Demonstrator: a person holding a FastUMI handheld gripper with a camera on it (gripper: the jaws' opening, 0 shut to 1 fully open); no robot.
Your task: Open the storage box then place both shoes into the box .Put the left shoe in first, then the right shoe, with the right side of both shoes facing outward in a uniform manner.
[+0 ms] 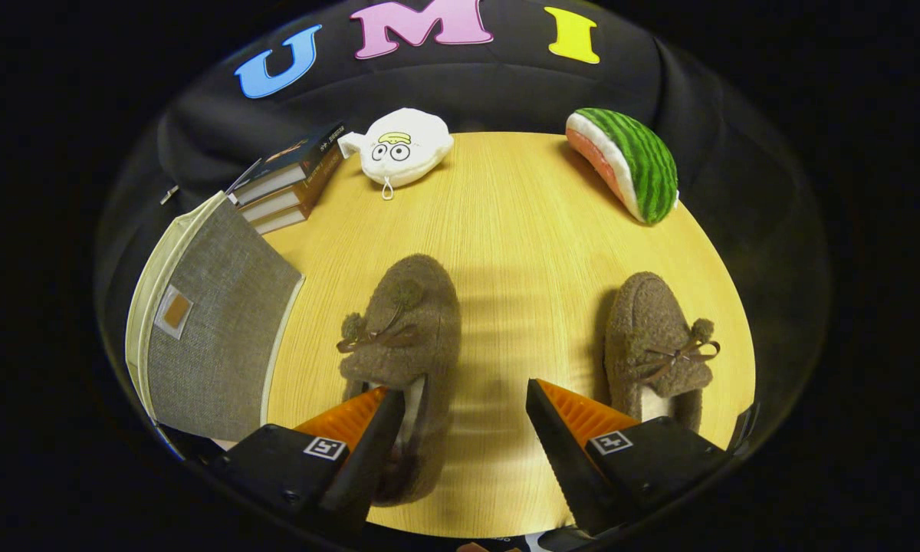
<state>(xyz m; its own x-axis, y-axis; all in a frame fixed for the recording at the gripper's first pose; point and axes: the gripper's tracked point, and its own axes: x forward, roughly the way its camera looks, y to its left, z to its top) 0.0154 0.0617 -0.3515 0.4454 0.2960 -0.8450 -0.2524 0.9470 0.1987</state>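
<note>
Brown shoes [406,330] beside closed box [215,337]

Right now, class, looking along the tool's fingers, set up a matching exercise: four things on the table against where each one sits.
Things:
1. storage box
2. books
3. watermelon plush
4. white plush

Places:
A. far end, beyond the right-hand shoe
B. stacked just behind the box
C. beside the left-hand shoe
D. far end, next to the books

Pairs: 1-C, 2-B, 3-A, 4-D

The tool is open.
</note>
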